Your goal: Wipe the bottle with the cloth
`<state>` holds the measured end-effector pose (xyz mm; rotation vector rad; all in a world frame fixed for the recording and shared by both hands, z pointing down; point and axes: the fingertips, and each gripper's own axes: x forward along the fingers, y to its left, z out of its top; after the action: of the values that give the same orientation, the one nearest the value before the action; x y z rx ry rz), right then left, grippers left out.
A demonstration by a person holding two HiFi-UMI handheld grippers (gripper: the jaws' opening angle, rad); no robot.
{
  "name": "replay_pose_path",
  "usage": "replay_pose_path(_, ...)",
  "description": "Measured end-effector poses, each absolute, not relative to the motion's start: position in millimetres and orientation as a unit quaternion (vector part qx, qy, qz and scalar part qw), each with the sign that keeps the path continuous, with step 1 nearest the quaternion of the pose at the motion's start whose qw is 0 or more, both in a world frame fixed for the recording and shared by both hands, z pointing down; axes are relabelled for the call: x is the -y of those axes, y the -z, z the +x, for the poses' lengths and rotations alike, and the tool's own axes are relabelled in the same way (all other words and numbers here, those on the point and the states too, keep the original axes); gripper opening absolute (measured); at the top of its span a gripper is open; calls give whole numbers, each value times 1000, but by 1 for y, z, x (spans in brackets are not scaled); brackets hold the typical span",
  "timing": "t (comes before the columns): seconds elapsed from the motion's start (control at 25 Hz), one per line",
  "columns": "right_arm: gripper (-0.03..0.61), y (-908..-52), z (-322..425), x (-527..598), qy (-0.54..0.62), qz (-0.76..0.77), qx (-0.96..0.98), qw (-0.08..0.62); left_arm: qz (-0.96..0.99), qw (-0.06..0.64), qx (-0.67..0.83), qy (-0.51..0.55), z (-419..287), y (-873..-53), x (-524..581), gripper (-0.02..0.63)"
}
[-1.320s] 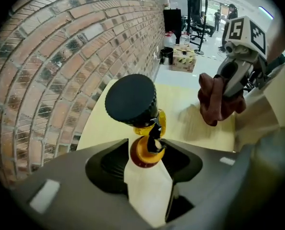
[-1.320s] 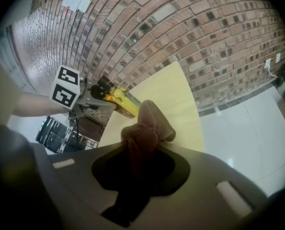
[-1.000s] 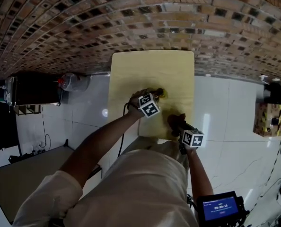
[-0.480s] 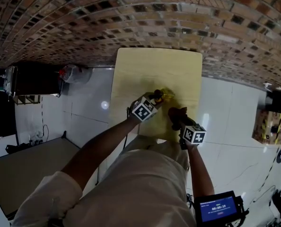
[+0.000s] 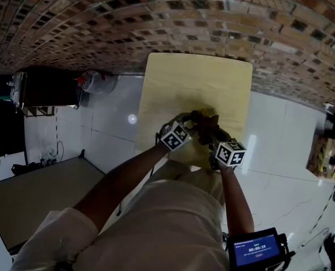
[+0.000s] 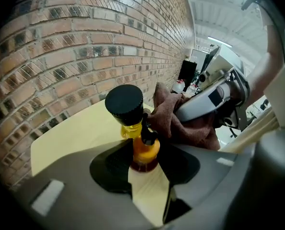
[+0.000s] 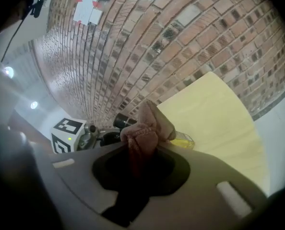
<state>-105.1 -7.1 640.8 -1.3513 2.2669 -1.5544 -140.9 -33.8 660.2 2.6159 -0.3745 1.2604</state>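
A yellow bottle (image 6: pixel 141 147) with a black cap (image 6: pixel 125 104) is clamped by its body in my left gripper (image 6: pixel 143 166), above the pale yellow table (image 5: pixel 195 89). A brown-red cloth (image 7: pixel 141 131) is pinched in my right gripper (image 7: pixel 140 163). The cloth (image 6: pixel 178 121) lies against the bottle's right side, just under the cap. In the right gripper view the bottle (image 7: pixel 184 141) shows only as a yellow sliver behind the cloth. From the head view both grippers meet over the table's near part, around the bottle (image 5: pixel 208 115).
A brick wall (image 5: pixel 156 21) runs along the table's far edge. White floor tiles (image 5: pixel 111 123) lie to both sides. A dark cabinet (image 5: pixel 43 89) stands at the left. A small screen (image 5: pixel 258 248) hangs by my right arm.
My right gripper has carried the cloth up and leftward from the table's near edge until it rests against the bottle. The left gripper has rolled with the bottle, staying in place.
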Motion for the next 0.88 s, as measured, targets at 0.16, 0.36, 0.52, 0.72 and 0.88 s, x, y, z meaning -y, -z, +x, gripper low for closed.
replay_pose_path(0.16, 66, -657, -124, 17, 519, -445, -728, 47, 891, 112, 126, -422, -140, -661, 32, 175)
replay_pose_path(0.36, 66, -686, -120, 29, 530, -485, -694, 37, 889, 107, 114, -430, -142, -662, 31, 175)
replay_pose_path(0.52, 66, -733, -117, 33, 543, -504, -670, -37, 889, 111, 119, -429, -142, -663, 31, 176)
replay_pose_path(0.72, 66, -773, -118, 23, 530, -471, -688, -153, 884, 111, 122, -438, -139, -663, 29, 176)
replay_pose_path(0.88, 66, -752, -96, 11, 539, -478, -685, -111, 880, 120, 107, -446, -137, -658, 27, 200)
